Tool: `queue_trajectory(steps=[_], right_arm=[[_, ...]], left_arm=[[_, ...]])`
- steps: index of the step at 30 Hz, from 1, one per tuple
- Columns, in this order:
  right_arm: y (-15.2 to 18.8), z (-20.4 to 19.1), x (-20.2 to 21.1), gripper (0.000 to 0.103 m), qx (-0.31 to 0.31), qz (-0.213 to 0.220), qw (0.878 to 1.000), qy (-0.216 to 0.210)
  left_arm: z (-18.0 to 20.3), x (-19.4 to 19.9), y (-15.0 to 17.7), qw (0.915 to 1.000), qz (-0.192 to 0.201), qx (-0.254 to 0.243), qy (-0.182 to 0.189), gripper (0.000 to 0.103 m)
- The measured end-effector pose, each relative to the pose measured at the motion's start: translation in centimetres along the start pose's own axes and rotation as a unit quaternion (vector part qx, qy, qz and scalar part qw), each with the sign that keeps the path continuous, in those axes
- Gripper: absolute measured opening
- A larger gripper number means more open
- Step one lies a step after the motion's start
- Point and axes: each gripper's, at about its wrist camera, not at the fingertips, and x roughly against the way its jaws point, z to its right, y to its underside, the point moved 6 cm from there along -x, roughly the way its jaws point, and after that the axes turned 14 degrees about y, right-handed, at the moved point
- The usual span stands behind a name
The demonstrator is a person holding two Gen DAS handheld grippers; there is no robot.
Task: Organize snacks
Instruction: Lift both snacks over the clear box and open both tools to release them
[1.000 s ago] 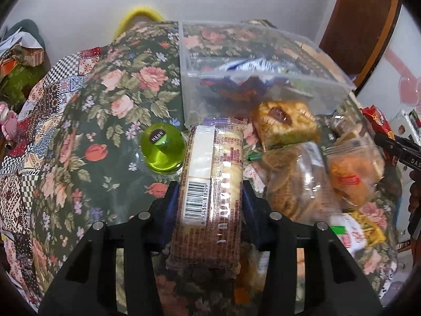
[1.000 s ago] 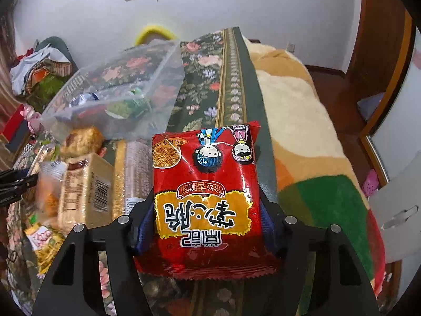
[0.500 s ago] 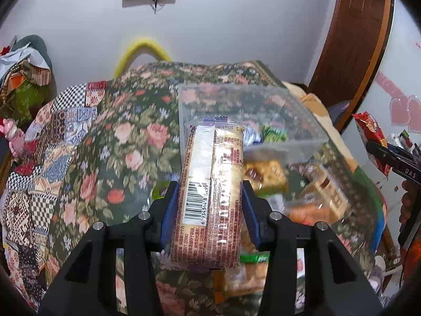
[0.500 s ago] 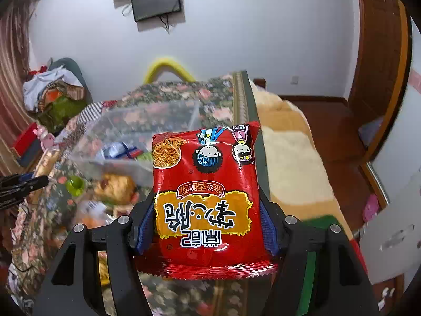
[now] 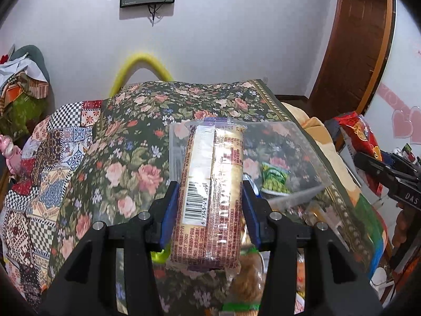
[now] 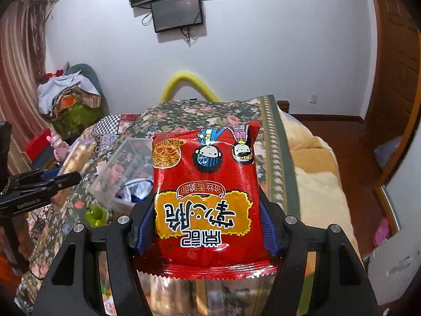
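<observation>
My left gripper point(image 5: 210, 210) is shut on a long biscuit pack point(image 5: 210, 197) with a barcode, held up above the floral bedspread point(image 5: 126, 163). Behind the pack stands a clear plastic box point(image 5: 289, 152) holding a green snack pouch point(image 5: 275, 179). My right gripper point(image 6: 208, 218) is shut on a red noodle-snack bag point(image 6: 208, 192), also lifted. In the right wrist view the clear plastic box point(image 6: 123, 163) lies to the left, with the left gripper point(image 6: 65, 177) and its biscuit pack point(image 6: 79, 152) beside it. The right gripper with its red bag point(image 5: 360, 137) shows at the left wrist view's right edge.
Loose snack packs point(image 5: 247, 284) lie under the grippers. A green bottle cap point(image 6: 94, 214) sits near the box. A cream blanket point(image 6: 315, 179) covers the bed's right side. Piled clothes point(image 6: 68, 92) stand at the left wall, a wooden door point(image 5: 360, 39) at the right.
Both grippers have risen with their packs and tilted up, so the wall and screen now show. The snack pile and box have dropped lower in both views.
</observation>
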Motion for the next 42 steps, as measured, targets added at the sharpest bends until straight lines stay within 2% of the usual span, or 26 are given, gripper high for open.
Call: queue_trajectory(steps=[9, 23, 33, 39, 42], right_arm=[[-1.3, -2.8, -2.7, 0.063, 0.012, -0.01, 1.0, -0.019], [-0.7, -5.6, -9.0, 0.063, 0.024, -0.072, 0.997, -0.028], [0.8, -6.7, -11.1, 0.063, 0.052, -0.113, 0.992, -0.032], [1.1, -6.9, -11.5, 0.066, 0.056, -0.129, 0.99, -0.032], [0.9, -6.5, -11.2, 0.067, 0.051, -0.124, 0.991, -0.026]], left_arm=[[-1.0, -4.3, -1.8, 0.9999, -0.01, 0.008, 0.0, 0.046], [-2.8, -10.4, -2.1, 0.9981, -0.057, 0.007, -0.022, 0.046], [-3.8, -11.7, -1.0, 0.9971, -0.071, 0.016, -0.021, 0.046], [-3.5, -11.1, -1.0, 0.9974, -0.069, 0.014, -0.017, 0.046], [-3.2, -10.3, -1.1, 0.9977, -0.065, 0.012, -0.014, 0.046]])
